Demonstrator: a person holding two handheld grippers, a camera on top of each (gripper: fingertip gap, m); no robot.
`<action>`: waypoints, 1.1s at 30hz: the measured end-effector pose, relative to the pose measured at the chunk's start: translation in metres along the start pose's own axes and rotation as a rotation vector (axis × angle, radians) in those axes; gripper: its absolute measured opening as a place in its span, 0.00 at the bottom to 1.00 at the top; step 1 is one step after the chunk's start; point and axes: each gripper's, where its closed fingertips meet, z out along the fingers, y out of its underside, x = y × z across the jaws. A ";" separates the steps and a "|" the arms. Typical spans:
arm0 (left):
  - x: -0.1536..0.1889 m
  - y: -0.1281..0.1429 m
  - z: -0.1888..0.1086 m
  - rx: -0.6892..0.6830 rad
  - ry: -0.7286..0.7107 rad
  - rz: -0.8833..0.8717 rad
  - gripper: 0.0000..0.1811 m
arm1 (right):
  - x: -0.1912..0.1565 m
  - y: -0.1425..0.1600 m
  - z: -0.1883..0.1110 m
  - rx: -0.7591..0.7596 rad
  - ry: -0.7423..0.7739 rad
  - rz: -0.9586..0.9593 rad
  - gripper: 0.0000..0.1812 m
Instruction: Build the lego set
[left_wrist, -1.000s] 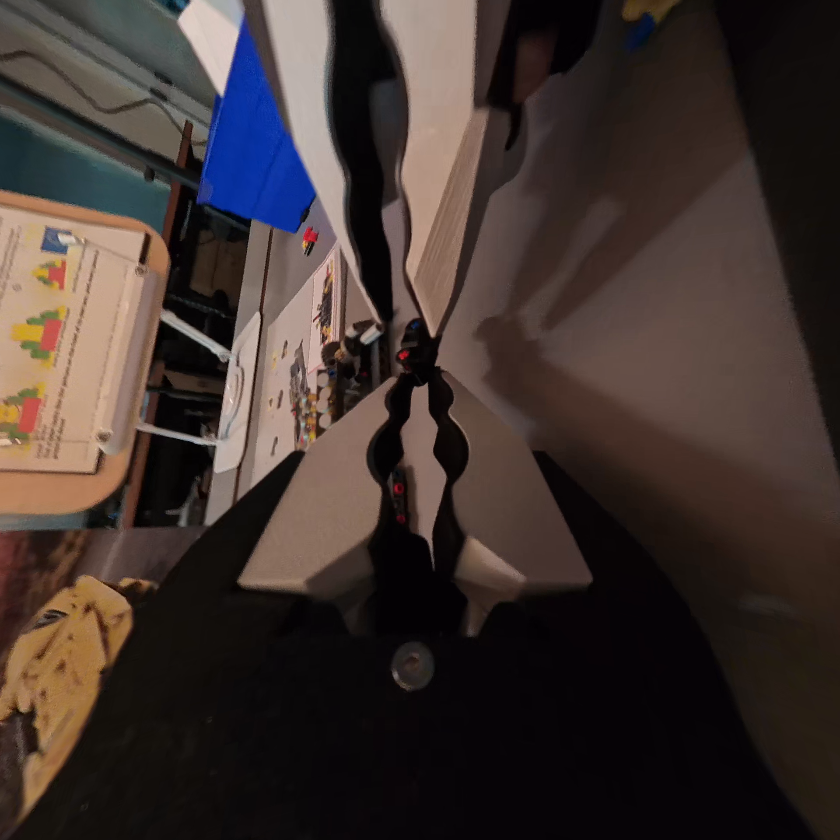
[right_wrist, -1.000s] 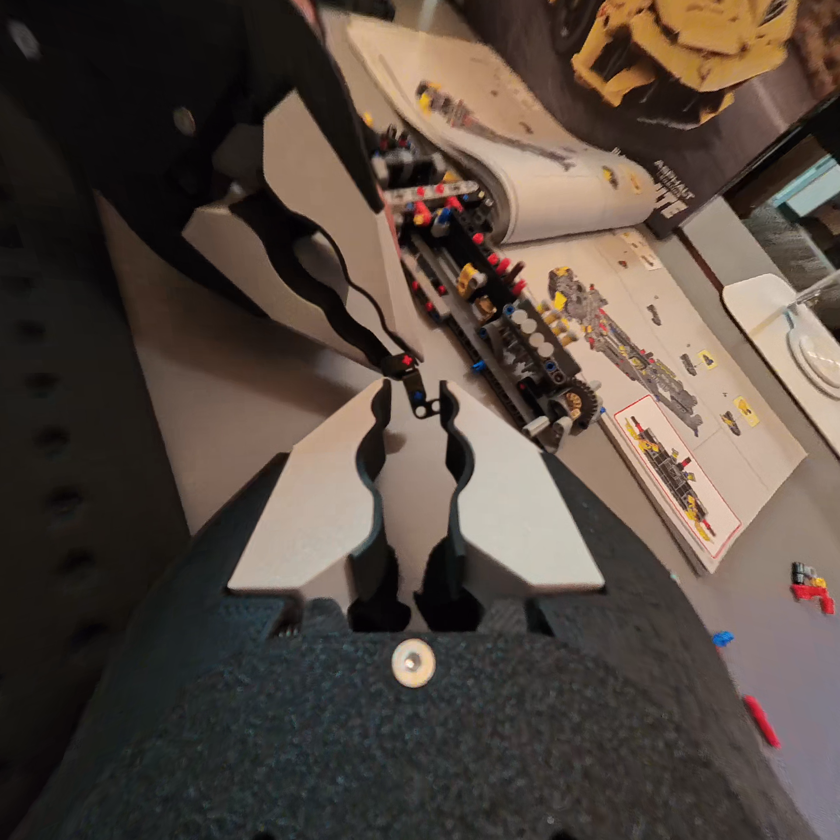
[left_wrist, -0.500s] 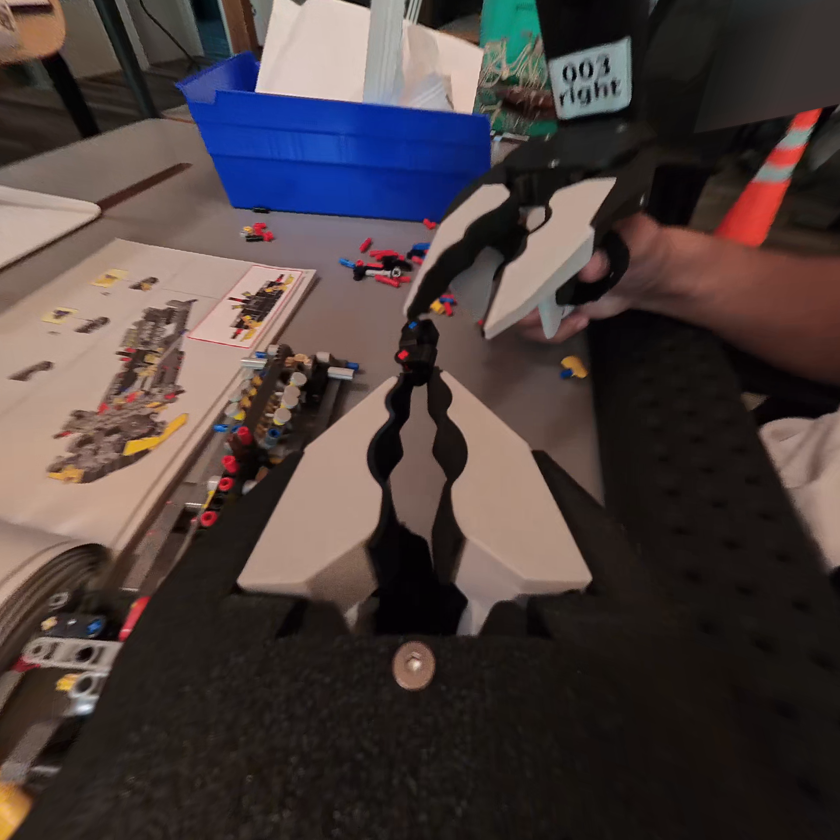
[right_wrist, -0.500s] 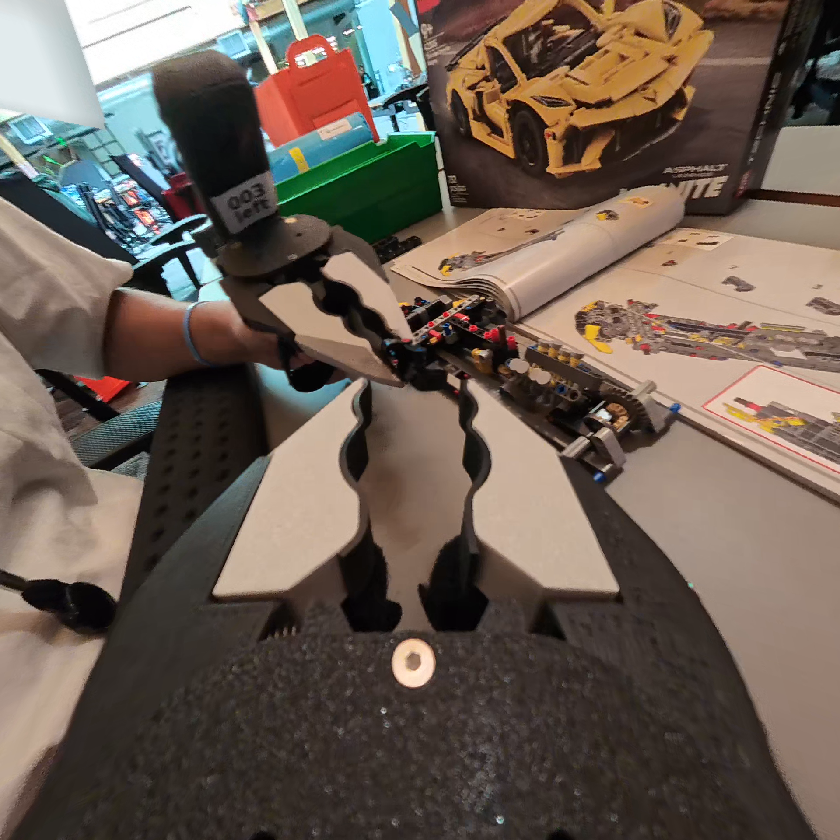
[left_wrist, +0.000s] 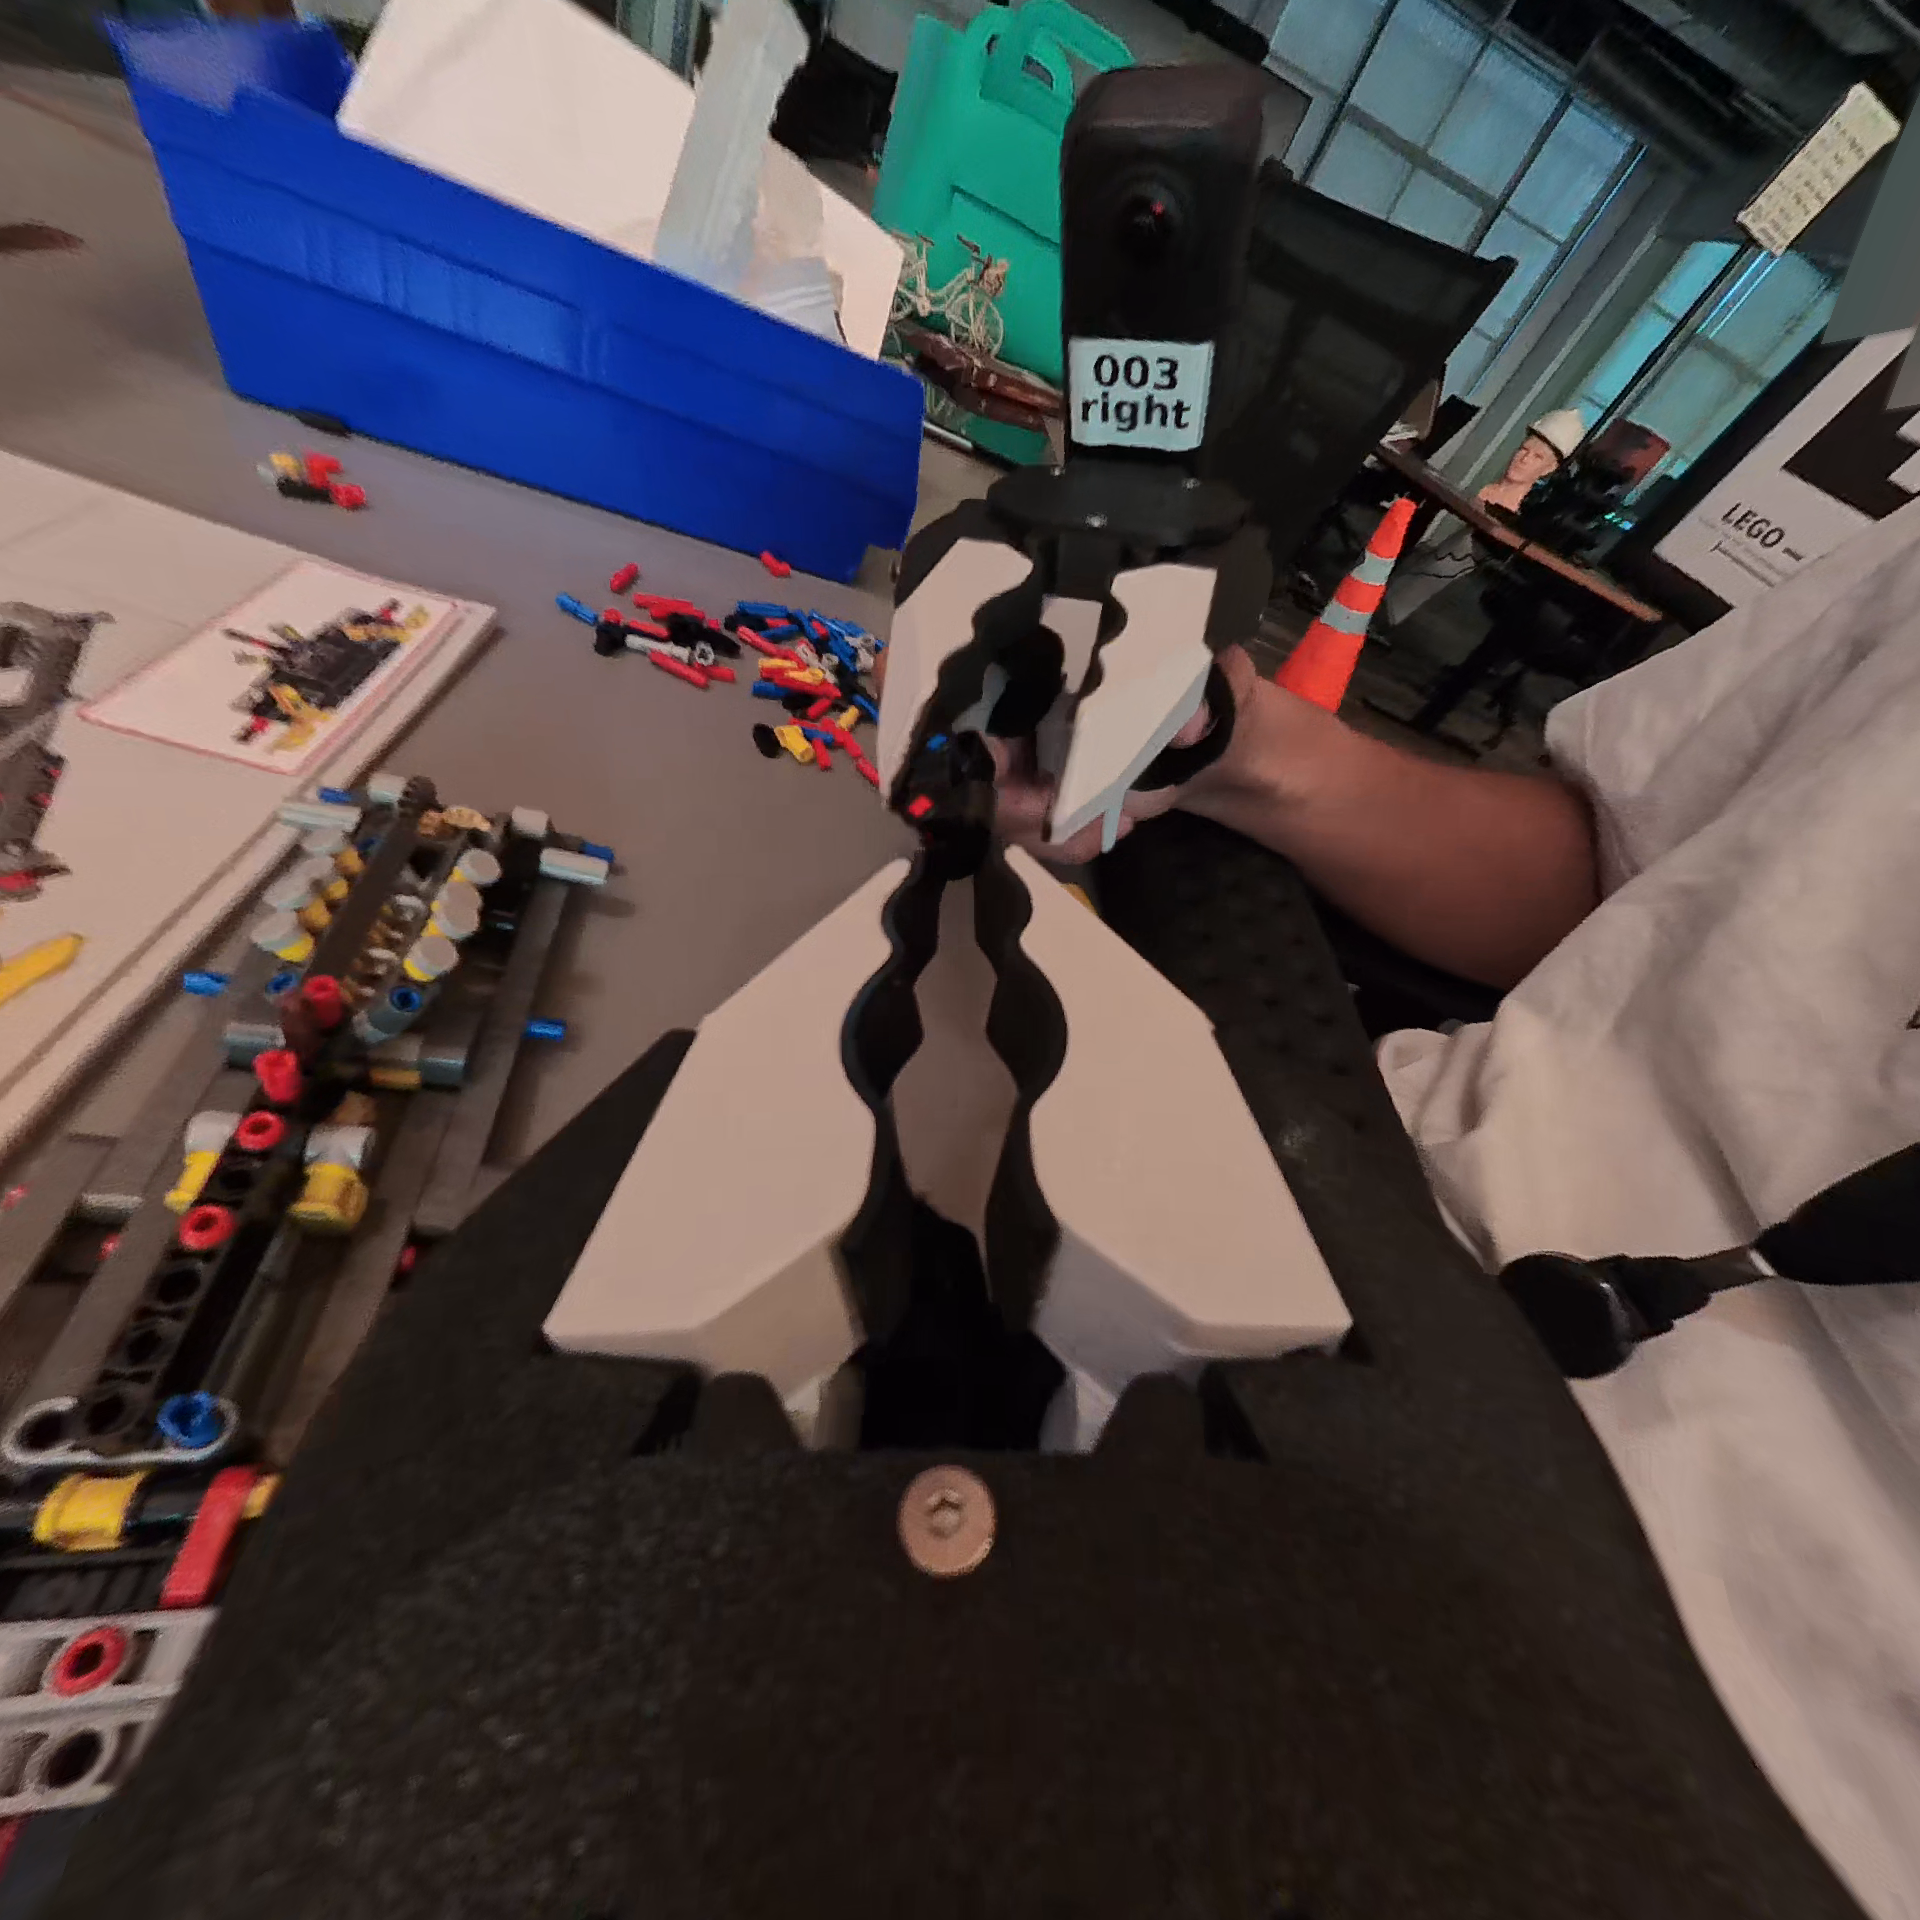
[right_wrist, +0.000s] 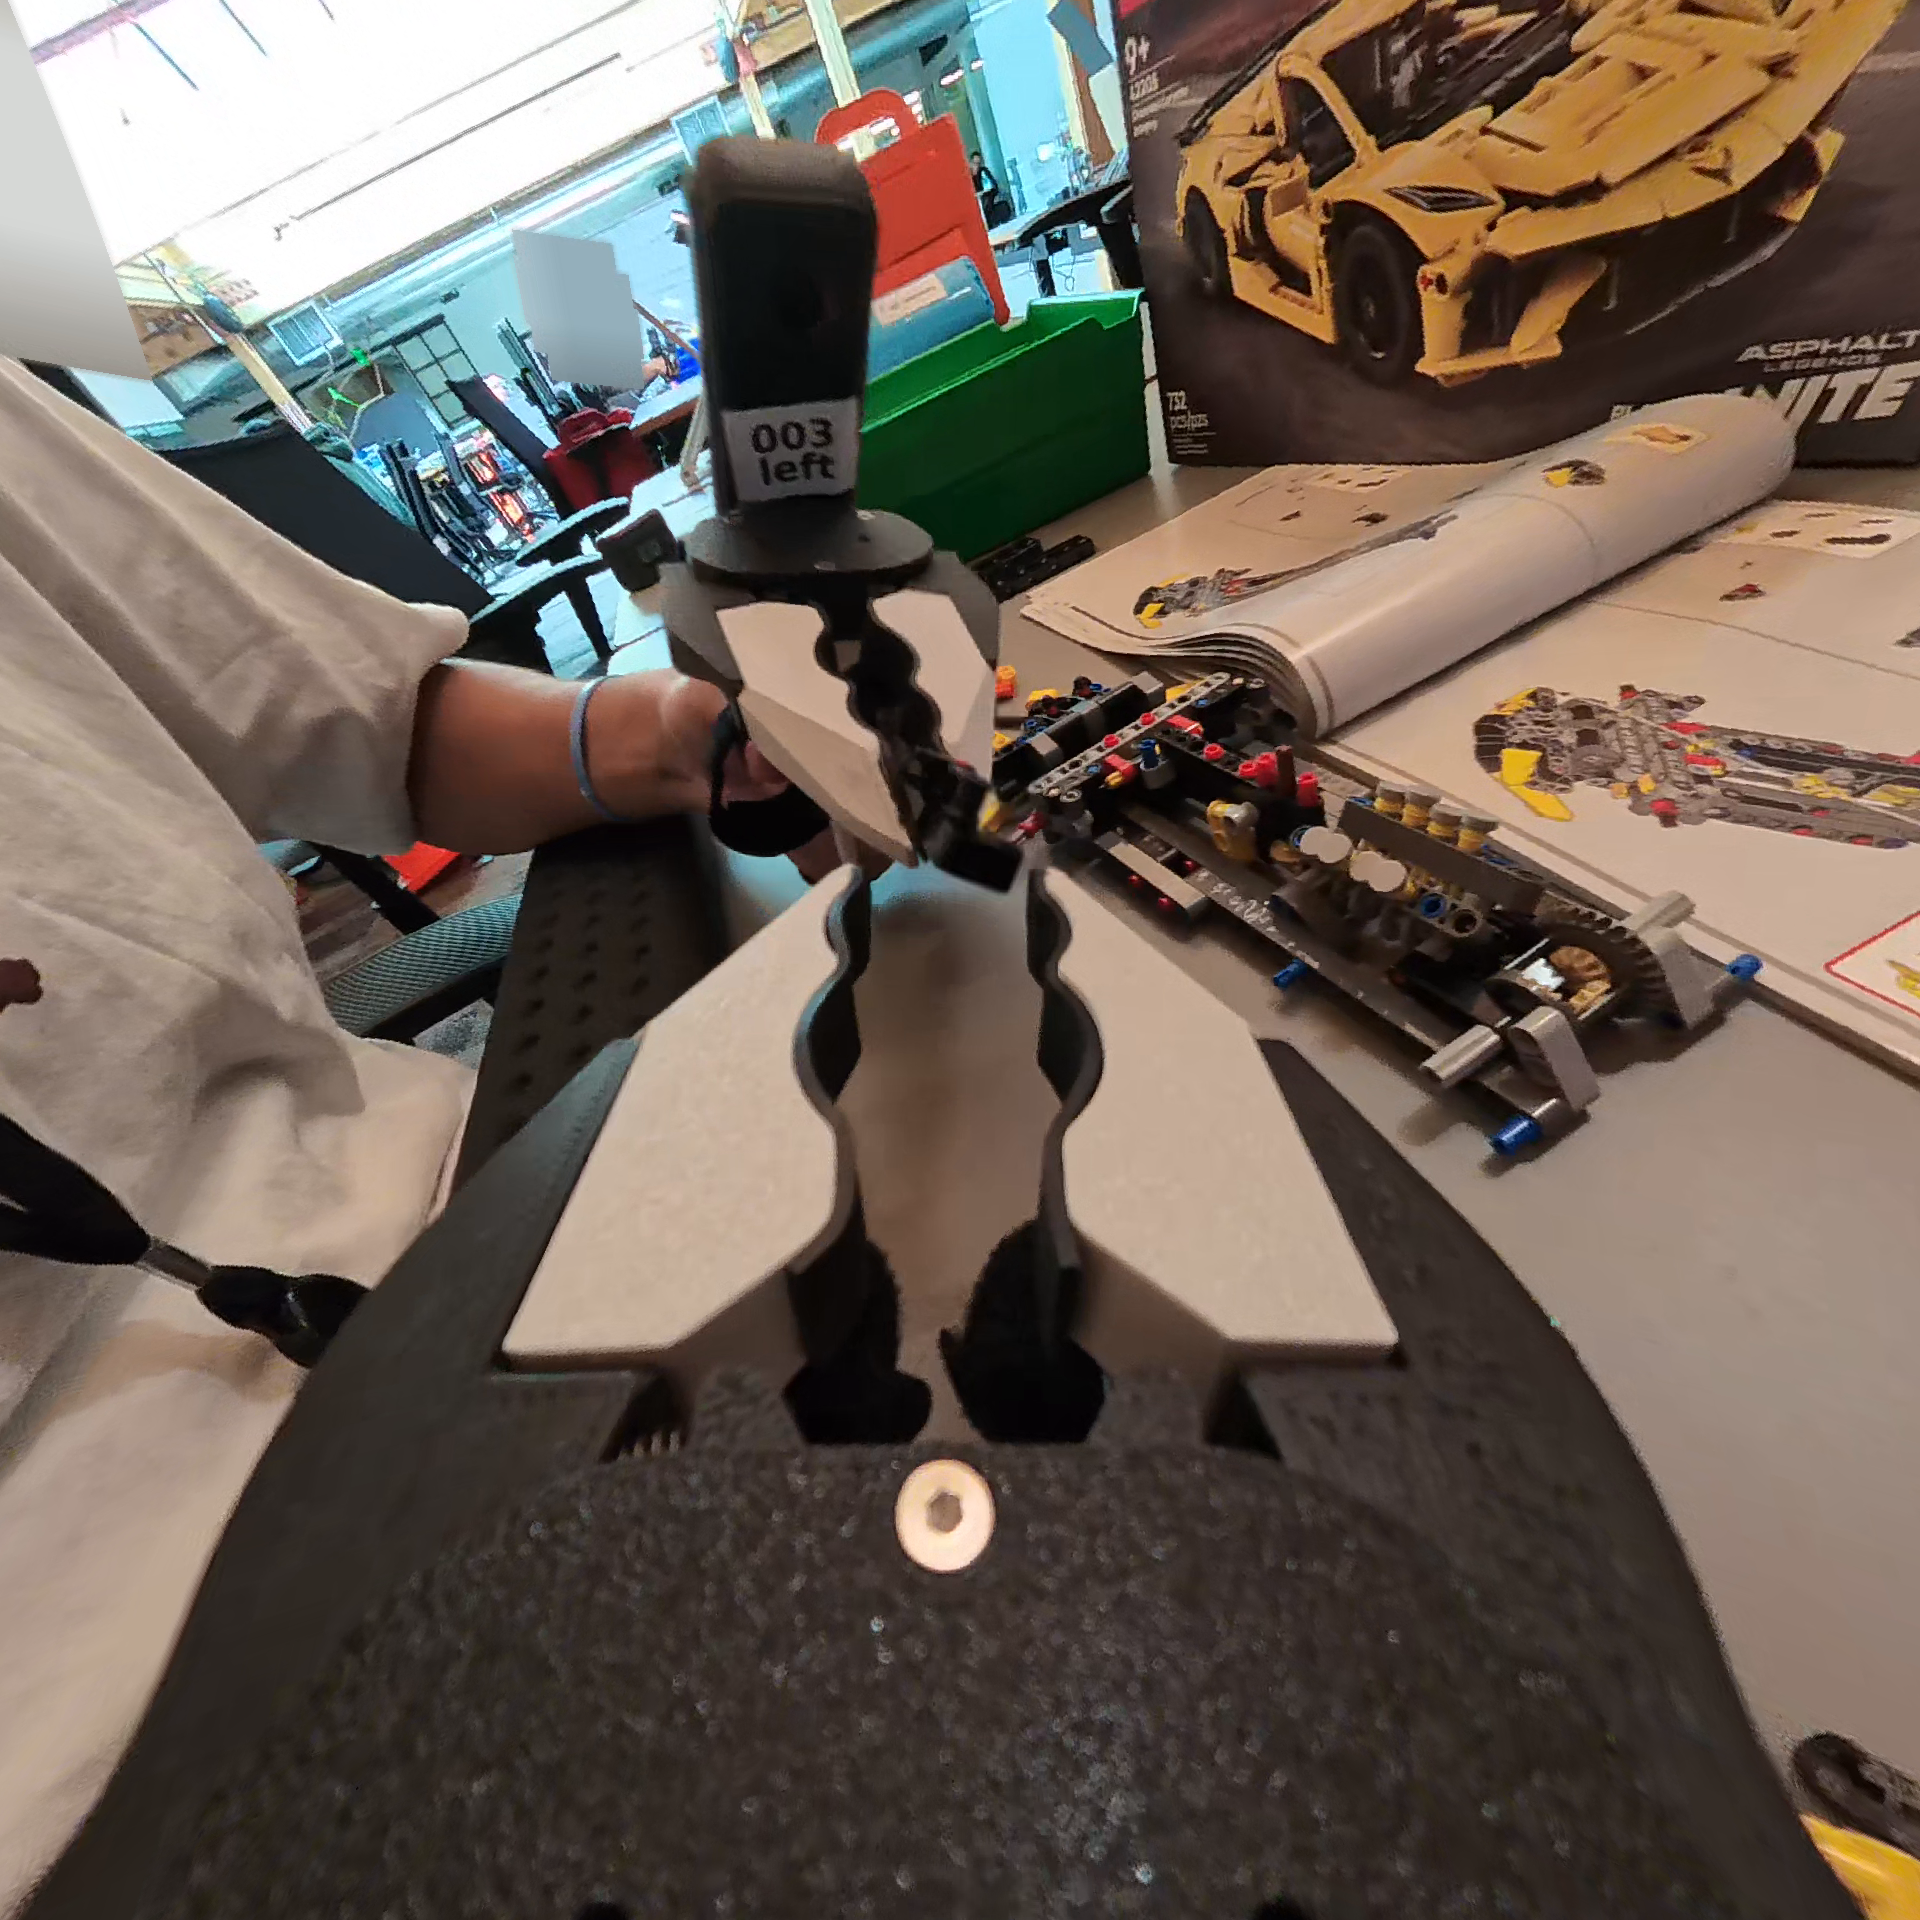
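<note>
My left gripper (left_wrist: 951, 862) is shut on a small black lego piece (left_wrist: 940, 790) with a red and a blue pin, held in the air above the table's near edge. In the right wrist view the left gripper (right_wrist: 951, 821) holds that piece (right_wrist: 971, 844) just beyond my right gripper (right_wrist: 945, 883), which is open and empty. The right gripper (left_wrist: 997, 800) faces the left one, its fingers spread on either side of the piece. The long, partly built black and grey chassis (left_wrist: 364, 987) lies on the table, left of the left gripper; it also shows in the right wrist view (right_wrist: 1351, 883).
An open instruction booklet (right_wrist: 1455, 582) lies beyond the chassis. A pile of loose red, blue and black pins (left_wrist: 769, 665) lies in front of a blue bin (left_wrist: 520, 312). The set's box (right_wrist: 1507, 208) and a green bin (right_wrist: 997, 416) stand at the back. A person's arms hold both grippers. My left and right fingertips are right by each other.
Both views have swung from tilted to upright and level. The right gripper has opened wider and drawn back a little from the piece. The left gripper has stayed shut on the black piece.
</note>
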 end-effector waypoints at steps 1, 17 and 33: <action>-0.001 -0.002 -0.001 0.008 -0.022 0.040 0.03 | 0.000 0.001 0.000 -0.003 -0.002 0.009 0.16; -0.010 -0.009 -0.004 -0.208 -0.783 1.574 0.02 | 0.005 -0.016 -0.013 0.114 -0.151 0.356 0.16; -0.027 -0.018 -0.016 -0.149 -0.786 1.289 0.07 | -0.004 -0.027 -0.020 0.127 0.053 -0.226 0.04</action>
